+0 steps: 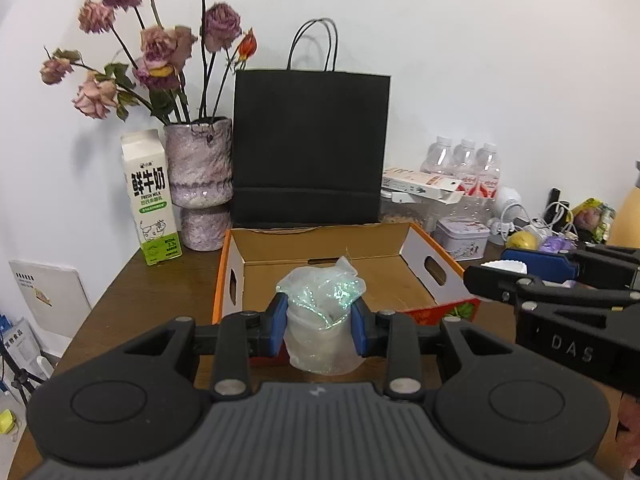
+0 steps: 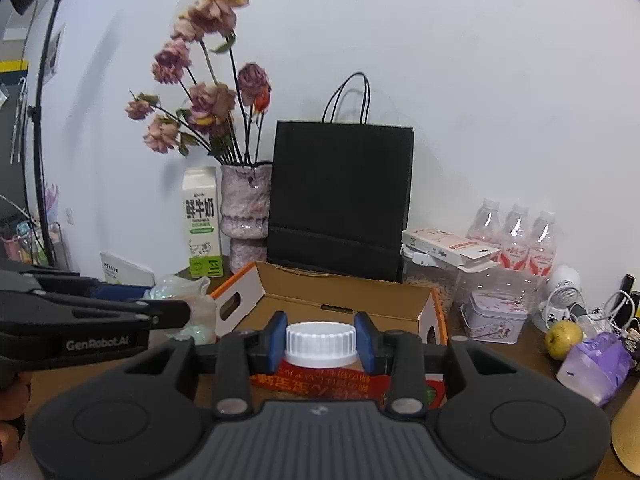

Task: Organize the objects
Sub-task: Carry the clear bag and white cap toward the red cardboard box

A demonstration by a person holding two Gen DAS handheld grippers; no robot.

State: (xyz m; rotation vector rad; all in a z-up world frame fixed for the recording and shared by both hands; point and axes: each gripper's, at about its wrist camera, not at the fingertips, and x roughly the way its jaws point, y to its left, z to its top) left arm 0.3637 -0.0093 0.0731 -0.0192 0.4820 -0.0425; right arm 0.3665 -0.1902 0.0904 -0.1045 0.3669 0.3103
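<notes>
My left hand-held gripper (image 1: 320, 322) is closed on a crinkled translucent plastic cup stuffed with iridescent film (image 1: 322, 320), its blue pads pressing both sides. My right hand-held gripper (image 2: 321, 340) is clamped on a white ribbed plastic lid (image 2: 321, 343). I hold both just in front of the open orange-edged cardboard box (image 1: 424, 256) on the brown wooden surface (image 1: 160, 280).

right gripper (image 2: 320, 338) blue pads clamped on white ribbed plastic cap (image 2: 321, 343) | open orange-edged cardboard box (image 2: 344, 300) just beyond | left gripper (image 2: 176, 314) at table's left edge, gripping crumpled clear plastic (image 2: 194, 294)
</notes>
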